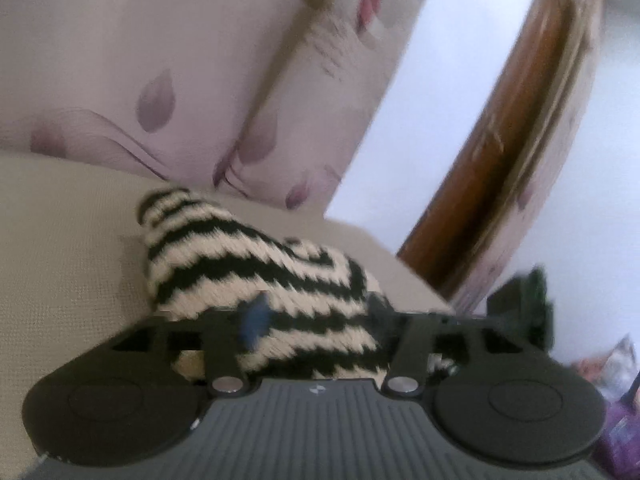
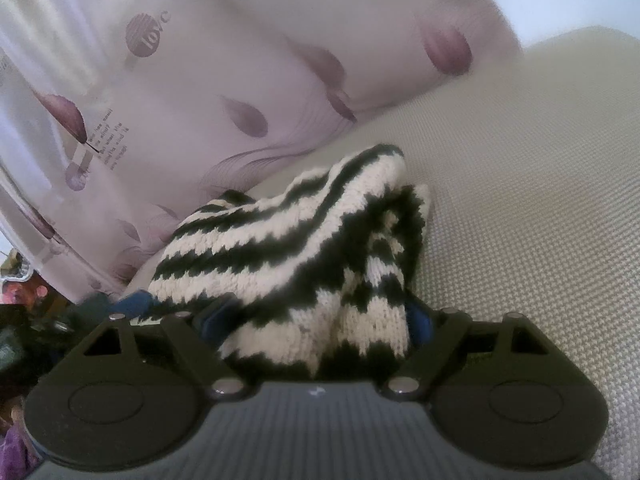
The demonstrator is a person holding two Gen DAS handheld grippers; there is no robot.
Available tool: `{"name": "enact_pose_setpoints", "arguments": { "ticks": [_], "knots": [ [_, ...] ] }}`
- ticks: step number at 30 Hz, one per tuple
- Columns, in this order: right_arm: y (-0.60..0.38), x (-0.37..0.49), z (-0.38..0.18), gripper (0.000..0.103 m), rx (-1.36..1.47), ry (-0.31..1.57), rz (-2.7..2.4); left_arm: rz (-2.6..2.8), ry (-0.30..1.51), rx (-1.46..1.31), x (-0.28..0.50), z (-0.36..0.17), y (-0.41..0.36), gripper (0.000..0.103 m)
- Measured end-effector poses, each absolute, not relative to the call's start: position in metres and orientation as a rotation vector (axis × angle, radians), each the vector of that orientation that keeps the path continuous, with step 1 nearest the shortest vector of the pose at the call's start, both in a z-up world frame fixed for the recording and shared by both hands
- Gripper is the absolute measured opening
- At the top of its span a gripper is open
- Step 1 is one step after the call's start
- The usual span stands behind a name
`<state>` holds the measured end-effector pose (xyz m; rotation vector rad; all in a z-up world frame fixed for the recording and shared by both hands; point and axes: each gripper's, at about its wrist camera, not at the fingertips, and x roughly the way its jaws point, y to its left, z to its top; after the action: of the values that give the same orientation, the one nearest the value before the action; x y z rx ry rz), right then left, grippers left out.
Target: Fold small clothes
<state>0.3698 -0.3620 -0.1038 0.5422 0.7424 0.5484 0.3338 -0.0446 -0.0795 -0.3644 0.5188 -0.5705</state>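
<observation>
A black-and-cream striped knit garment (image 1: 240, 264) lies bunched on the beige woven surface (image 1: 60, 260). My left gripper (image 1: 316, 312) stands wide, and the near end of the knit lies loosely between its fingers, partly over the blue left pad (image 1: 254, 320). In the right wrist view the same knit (image 2: 280, 240) is heaped up and sags into my right gripper (image 2: 318, 320). Those jaws also stand wide, with blue pads (image 2: 420, 322) showing on either side of the cloth. The fingertips of both grippers are mostly hidden by the knit.
A pale cushion with purple petal print (image 2: 200, 92) leans right behind the garment. A brown wooden frame (image 1: 500, 160) and a white wall stand to the right in the left wrist view. Cluttered colourful items (image 2: 24, 292) lie off the surface's left edge.
</observation>
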Motion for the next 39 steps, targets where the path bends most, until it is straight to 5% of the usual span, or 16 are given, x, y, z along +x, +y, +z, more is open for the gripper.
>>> {"name": "enact_pose_setpoints", "arguments": {
  "ticks": [1, 2, 13, 21, 26, 28, 30, 32, 39],
  "knots": [
    [-0.364, 0.372, -0.105, 0.085, 0.553, 0.747, 0.557, -0.553, 0.520, -0.375, 0.336, -0.077, -0.037, 0.096],
    [-0.366, 0.373, -0.105, 0.085, 0.560, 0.753, 0.564, -0.529, 0.517, -0.387, 0.338, -0.076, -0.028, 0.102],
    [-0.378, 0.392, -0.105, 0.085, 0.536, 0.820, 0.706, -0.664, 0.824, -0.613, 0.421, -0.122, 0.002, 0.102],
    [-0.374, 0.396, -0.106, 0.086, 0.515, 0.795, 0.722, -0.755, 0.811, -0.686, 0.433, -0.140, -0.006, 0.100],
    [-0.369, 0.402, -0.106, 0.086, 0.530, 0.802, 0.722, -0.764, 0.815, -0.595, 0.434, -0.139, -0.016, 0.096],
    [-0.367, 0.404, -0.107, 0.077, 0.531, 0.812, 0.723, -0.760, 0.800, -0.549, 0.431, -0.138, -0.022, 0.096],
    [-0.365, 0.404, -0.110, 0.063, 0.559, 0.826, 0.717, -0.715, 0.793, -0.501, 0.428, -0.137, -0.029, 0.082],
    [-0.363, 0.401, -0.112, 0.059, 0.595, 0.822, 0.694, -0.669, 0.772, -0.498, 0.424, -0.135, -0.032, 0.065],
    [-0.351, 0.369, -0.094, 0.051, 0.664, 0.766, 0.642, -0.574, 0.727, -0.454, 0.387, -0.111, -0.043, 0.058]
  ]
}}
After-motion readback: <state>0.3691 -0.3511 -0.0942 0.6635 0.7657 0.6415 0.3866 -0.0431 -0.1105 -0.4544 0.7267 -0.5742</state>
